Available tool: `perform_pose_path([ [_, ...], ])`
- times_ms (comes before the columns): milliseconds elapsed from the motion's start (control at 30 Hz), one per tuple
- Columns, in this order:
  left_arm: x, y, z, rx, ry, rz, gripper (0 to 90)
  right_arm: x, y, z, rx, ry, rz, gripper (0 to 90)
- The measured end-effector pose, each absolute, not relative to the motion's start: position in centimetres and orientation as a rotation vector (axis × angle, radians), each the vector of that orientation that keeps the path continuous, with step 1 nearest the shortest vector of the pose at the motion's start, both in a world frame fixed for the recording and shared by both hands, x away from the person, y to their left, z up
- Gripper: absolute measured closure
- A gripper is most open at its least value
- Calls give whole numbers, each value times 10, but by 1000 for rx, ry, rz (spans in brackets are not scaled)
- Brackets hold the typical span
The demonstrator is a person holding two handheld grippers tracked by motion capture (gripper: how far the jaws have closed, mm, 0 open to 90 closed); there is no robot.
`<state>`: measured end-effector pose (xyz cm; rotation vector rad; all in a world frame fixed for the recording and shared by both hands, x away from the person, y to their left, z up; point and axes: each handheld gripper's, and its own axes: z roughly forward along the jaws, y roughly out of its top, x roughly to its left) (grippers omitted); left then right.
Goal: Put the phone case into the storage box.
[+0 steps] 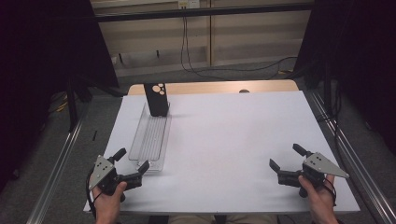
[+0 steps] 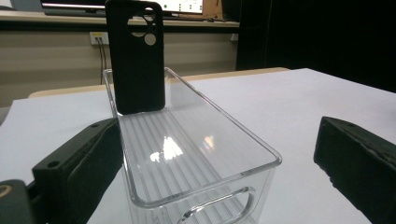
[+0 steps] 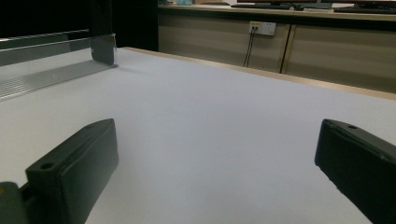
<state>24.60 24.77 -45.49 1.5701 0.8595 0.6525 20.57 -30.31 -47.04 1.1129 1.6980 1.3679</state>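
left tool [image 1: 133,164] at the near left edge of the white desk [image 1: 233,140], held in the person's left hand [image 1: 108,203]; its jaws stand spread, released, nothing between the pads; one jaw tip sits just at the near end of the clear plastic tray [image 1: 150,137], the other off to the tray's left; in the left gripper view the tray's near end, with its cut-out handle, lies between the two black jaws, the left jaw close against the tray's outer wall (touching or not, cannot tell), the right jaw well apart from it

clear tray is long and narrow, ribbed floor, running away from the person on the left half of the desk; a black phone case [image 1: 156,99] stands upright at the tray's far end, leaning on the end wall, camera cut-outs at the top; in the left gripper view the phone case [image 2: 136,56] rises above the rim of the tray [image 2: 196,154]

right tool [image 1: 286,164] at the near right of the desk, held in the right hand [image 1: 320,198], jaws spread wide and released, bare white surface between them; well apart from the tray; in the right gripper view the tray [image 3: 46,70] shows far off at the upper left

cables hang on the wall behind the desk
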Motion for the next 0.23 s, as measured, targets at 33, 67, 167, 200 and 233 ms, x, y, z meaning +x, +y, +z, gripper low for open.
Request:
perform_pose_path([
  [33, 246, 248, -455, 1570, 860, 652, 16, 206, -303, -471, 1110, 1696, 1368, 0],
  [67, 246, 249, -454, 1548, 867, 648, 16, 207, -303, -471, 1113, 1693, 1368, 0],
  [167, 246, 250, -453, 1538, 872, 661, 16, 207, -303, -471, 1106, 1707, 1374, 0],
  [200, 247, 252, -452, 1530, 873, 660, 16, 207, -303, -471, 1106, 1706, 1372, 0],
  [233, 247, 252, -452, 1530, 873, 660, 16, 207, -303, -471, 1106, 1706, 1372, 0],
])
